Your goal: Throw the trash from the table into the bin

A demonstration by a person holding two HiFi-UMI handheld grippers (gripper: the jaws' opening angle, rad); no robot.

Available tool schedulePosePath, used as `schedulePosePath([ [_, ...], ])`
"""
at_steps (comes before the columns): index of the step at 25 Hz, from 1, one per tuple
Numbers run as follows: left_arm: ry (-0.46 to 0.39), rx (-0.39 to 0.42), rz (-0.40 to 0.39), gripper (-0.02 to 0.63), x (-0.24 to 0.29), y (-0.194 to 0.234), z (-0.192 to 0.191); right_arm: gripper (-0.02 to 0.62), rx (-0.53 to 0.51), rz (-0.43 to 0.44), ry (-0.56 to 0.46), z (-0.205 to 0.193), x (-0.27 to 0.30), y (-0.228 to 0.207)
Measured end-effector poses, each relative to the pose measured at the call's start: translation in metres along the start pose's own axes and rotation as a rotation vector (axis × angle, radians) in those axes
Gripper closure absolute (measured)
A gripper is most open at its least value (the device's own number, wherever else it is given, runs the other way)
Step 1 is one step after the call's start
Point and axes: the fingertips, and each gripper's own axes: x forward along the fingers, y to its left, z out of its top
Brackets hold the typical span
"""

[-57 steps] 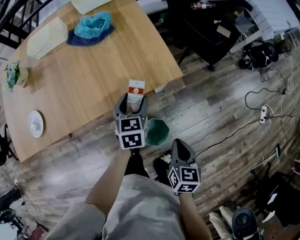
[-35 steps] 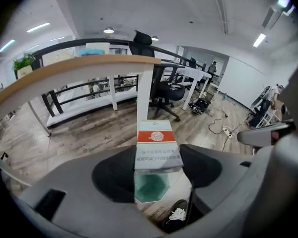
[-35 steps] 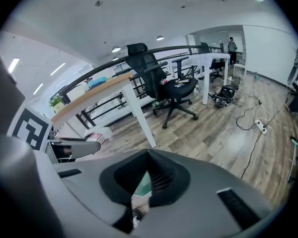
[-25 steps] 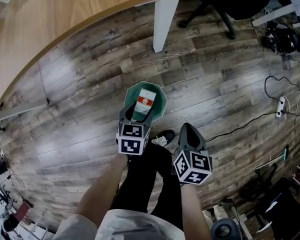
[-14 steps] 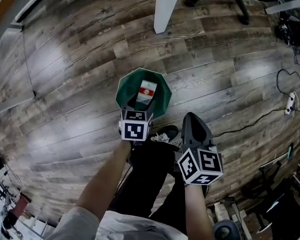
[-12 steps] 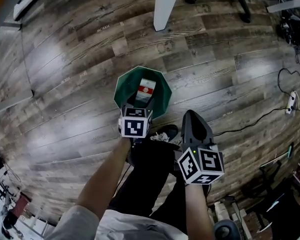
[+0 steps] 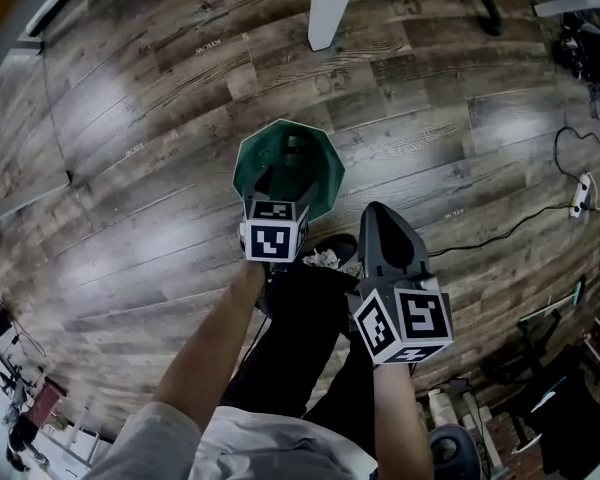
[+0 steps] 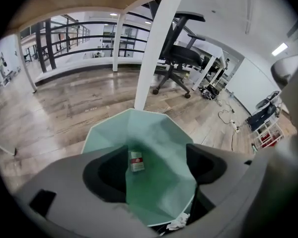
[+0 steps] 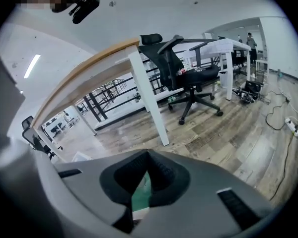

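Note:
A green faceted bin (image 7: 246,156) stands on the wooden floor in front of the person's feet. My left gripper (image 7: 286,182) hangs over its near rim, pointing steeply down; its jaws are opening and nothing is between them. In the left gripper view a small white-and-red carton (image 8: 135,161) lies loose deep inside the bin (image 8: 156,130), seen between the spread jaws of the left gripper (image 8: 156,170). My right gripper (image 7: 378,220) is held to the right of the bin, above the floor. It is shut and empty, and in the right gripper view (image 9: 147,157) its pads meet at the tips.
A white table leg (image 7: 330,3) stands on the floor beyond the bin, and an office chair (image 8: 181,58) is farther back. Cables and a power strip (image 7: 581,184) lie at the right. The person's shoe (image 7: 325,253) is just behind the bin.
The carton was held in the left gripper over the bin; now it has dropped inside, and the left jaws stand wider. The left gripper sank toward the bin.

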Motion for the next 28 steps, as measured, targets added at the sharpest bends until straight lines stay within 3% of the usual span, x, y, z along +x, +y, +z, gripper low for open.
schedulePosePath([
  [2, 0.004, -0.005, -0.013, 0.239, -0.007, -0.004, 0.005, 0.569, 0.008, -0.002, 0.007, 0.003, -0.005, 0.003],
  [5, -0.008, -0.01, 0.014, 0.452, -0.023, -0.005, 0.019, 0.569, -0.005, 0.004, 0.012, 0.01, -0.014, 0.009],
  [10, -0.022, -0.019, 0.059, 0.585, -0.048, -0.007, 0.036, 0.569, -0.005, 0.0, 0.015, 0.024, -0.034, 0.016],
  [15, 0.012, 0.007, 0.047, 0.588, -0.081, -0.017, 0.047, 0.569, -0.056, -0.021, 0.033, 0.04, -0.064, 0.026],
  [28, 0.039, 0.037, 0.019, 0.589, -0.209, -0.048, 0.083, 0.569, -0.027, -0.049, 0.096, 0.079, -0.162, 0.08],
])
